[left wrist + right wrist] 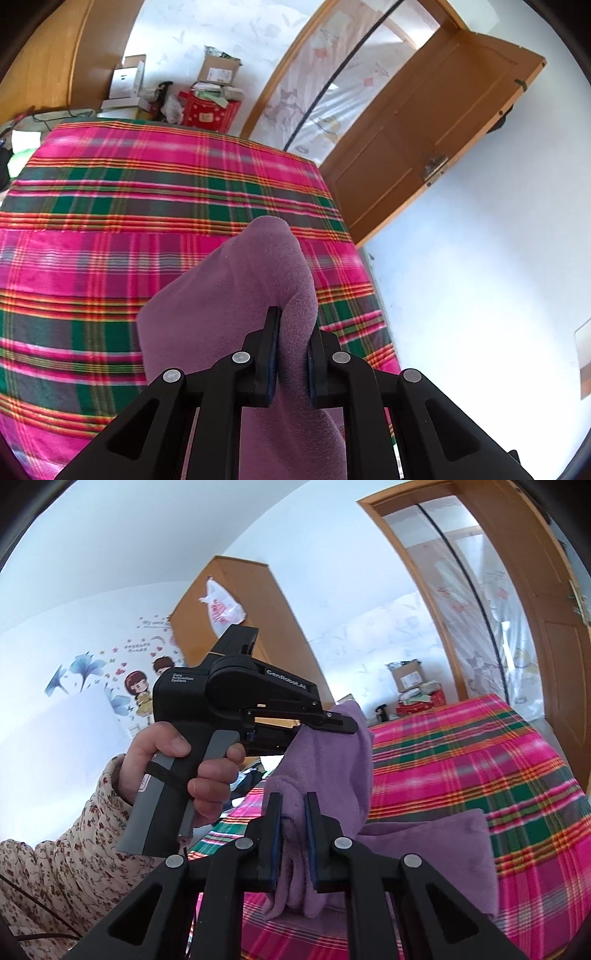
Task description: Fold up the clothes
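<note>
A soft purple fleece garment (236, 295) hangs lifted over a bed with a pink, green and red plaid blanket (110, 192). My left gripper (293, 325) is shut on a thick fold of it, with cloth bulging up past the fingertips. In the right wrist view my right gripper (293, 803) is shut on another bunched edge of the purple garment (332, 768). There the left gripper (338, 725) shows from the side, gripped by a hand (162, 753) in a floral sleeve, clamping the cloth higher up. A part of the garment trails onto the blanket (461, 768).
Cardboard boxes (218, 70) and a red bag (207, 114) are piled beyond the bed's far end. An open wooden door (436, 125) stands to the right over a pale floor (480, 295). A wardrobe (240, 602) with a plastic bag hung on it is behind the left gripper.
</note>
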Tool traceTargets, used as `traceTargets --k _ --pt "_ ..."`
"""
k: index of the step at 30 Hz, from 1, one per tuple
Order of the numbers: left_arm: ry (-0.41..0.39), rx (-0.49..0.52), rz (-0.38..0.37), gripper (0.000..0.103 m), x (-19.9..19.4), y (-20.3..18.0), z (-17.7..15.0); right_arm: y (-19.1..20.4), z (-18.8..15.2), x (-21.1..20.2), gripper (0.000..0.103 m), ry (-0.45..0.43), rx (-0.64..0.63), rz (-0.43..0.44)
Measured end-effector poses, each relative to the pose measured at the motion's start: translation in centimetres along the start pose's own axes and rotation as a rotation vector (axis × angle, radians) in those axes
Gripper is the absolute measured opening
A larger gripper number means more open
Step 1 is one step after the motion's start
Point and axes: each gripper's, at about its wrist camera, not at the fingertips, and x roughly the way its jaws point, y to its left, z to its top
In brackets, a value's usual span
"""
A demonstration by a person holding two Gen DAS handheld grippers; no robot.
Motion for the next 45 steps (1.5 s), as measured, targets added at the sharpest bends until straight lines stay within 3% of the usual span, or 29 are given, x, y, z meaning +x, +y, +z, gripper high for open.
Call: traceTargets --k 13,27,37,45 --pt "0.134 0.044 0.004 0.014 8.2 -3.4 -0.2 -6.6 -2.2 -1.7 0.012 0.006 0.12 -0.118" --pt "0.258 0.022 0.02 0.014 14.6 -3.1 -0.8 -10.3 -4.3 -1.2 0.012 0.055 0.204 -0.206" --pt "0.301 0.007 -0.013 0.024 16.3 -2.9 -0.9 -12.1 -5.5 -1.2 0.013 0.093 0.266 -0.243" --pt "0.233 -0.003 -0.08 0.028 13.5 -1.2 -0.4 -12.9 -6.2 -1.3 0.014 0.107 0.305 -0.264"
